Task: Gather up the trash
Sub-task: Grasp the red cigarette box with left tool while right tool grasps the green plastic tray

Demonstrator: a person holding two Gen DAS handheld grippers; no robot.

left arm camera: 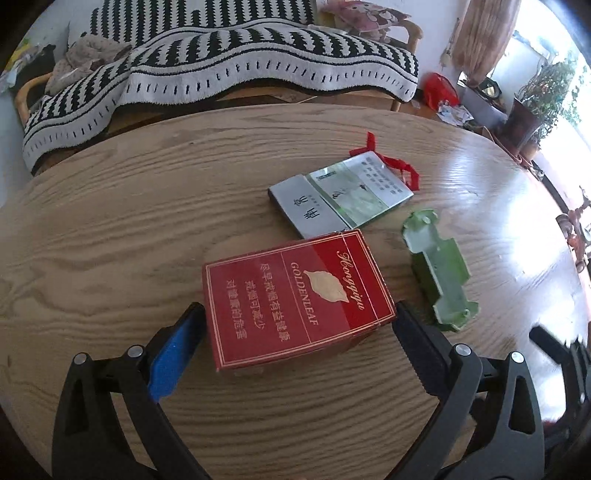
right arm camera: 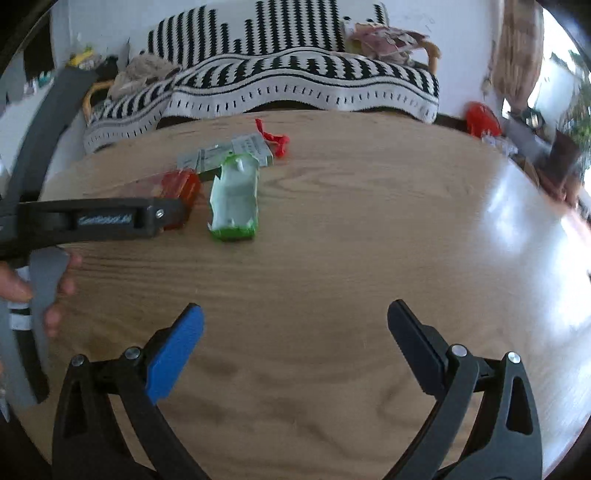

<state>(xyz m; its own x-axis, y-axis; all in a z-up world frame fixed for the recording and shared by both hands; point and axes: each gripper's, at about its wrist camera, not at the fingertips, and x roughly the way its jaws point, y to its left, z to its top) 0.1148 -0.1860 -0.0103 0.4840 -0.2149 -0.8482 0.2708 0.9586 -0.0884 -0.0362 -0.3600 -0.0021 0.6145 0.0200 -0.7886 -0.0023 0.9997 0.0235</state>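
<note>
L gripper (left arm camera: 295,314) fingers wide apart w/ red pack (left arm camera: 295,299) between; R gripper (right arm camera: 295,314) spread, empty

Striped-covered sofa (left arm camera: 221,66) beyond wooden table (left arm camera: 110,221) (bright window (left arm camera: 546,74) right)

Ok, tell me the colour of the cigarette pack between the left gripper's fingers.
Red cigarette pack, gold lettering; left wrist view.

Beyond the wood-grain tabletop (left arm camera: 110,229) we saw a sofa draped in a black-and-white striped blanket (left arm camera: 258,62), with a pink cushion (left arm camera: 365,16) at its right end. Further right, we noted a red bag (left arm camera: 439,90), a curtain (left arm camera: 484,37) and potted plants (left arm camera: 546,92) by the bright window.
</note>
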